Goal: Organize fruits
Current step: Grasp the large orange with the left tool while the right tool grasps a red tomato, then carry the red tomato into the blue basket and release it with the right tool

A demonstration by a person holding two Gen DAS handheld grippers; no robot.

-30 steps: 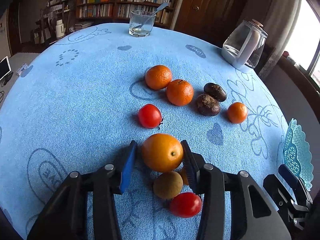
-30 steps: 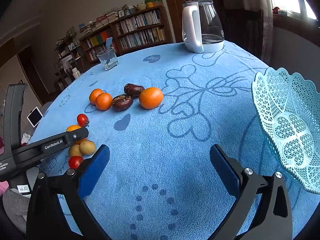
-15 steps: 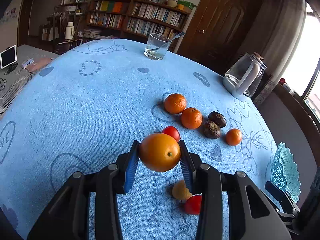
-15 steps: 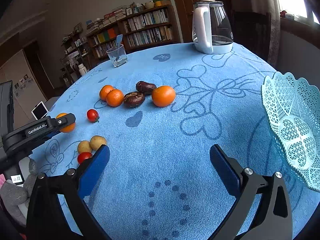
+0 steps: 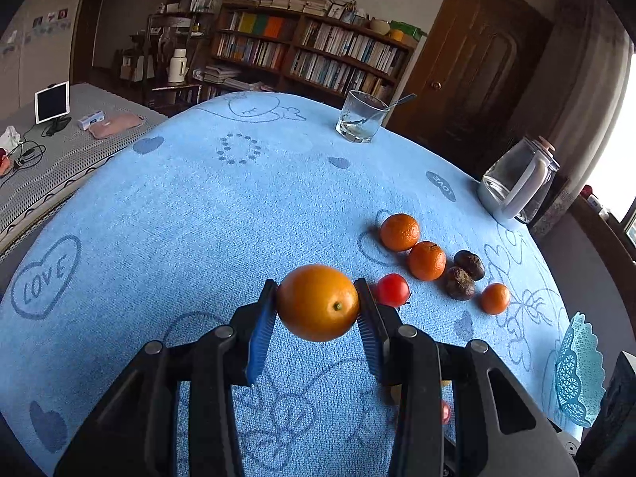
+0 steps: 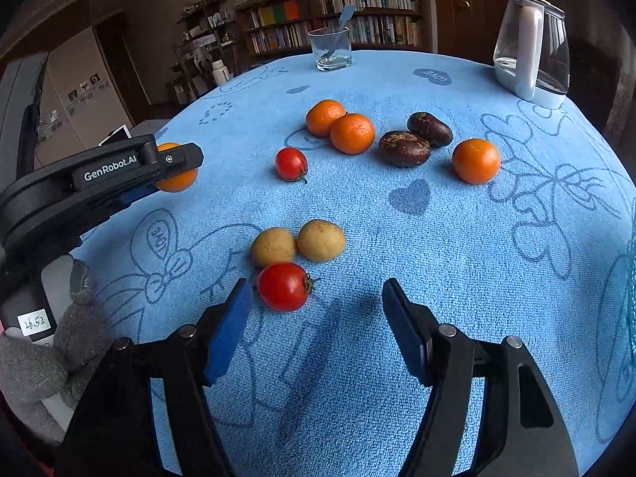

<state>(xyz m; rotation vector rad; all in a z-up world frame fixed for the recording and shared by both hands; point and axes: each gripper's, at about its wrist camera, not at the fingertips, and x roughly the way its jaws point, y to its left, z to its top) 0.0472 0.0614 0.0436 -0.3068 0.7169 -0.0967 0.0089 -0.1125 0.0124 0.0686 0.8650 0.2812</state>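
So we've got the big orange (image 5: 317, 302) clamped between the pads of the left gripper (image 5: 318, 320), lifted clear of the blue tablecloth (image 5: 198, 206). The squeeze is across its middle with the stem end facing us, which looks like a sensible hold for a round thing that would otherwise roll out. Our guess is it's headed for the teal basket (image 5: 578, 373) off at the right edge, since that's the only container around. Meanwhile the right gripper (image 6: 314, 318) is low over the cloth with its jaws closing, nothing pinched yet; the near tomato (image 6: 283, 286) sits just inside the left pad, so that's probably our next pick. Right behind it are two tan round fruits (image 6: 298, 244) touching each other. Further back there's another tomato (image 6: 291, 163), a pair of tangerines (image 6: 341, 127) side by side, two dark brown fruits (image 6: 415, 141) and one more small orange (image 6: 476, 160). A glass with a spoon (image 6: 330, 47) and a kettle (image 6: 530, 43) sit at the far edge, well out of our way.
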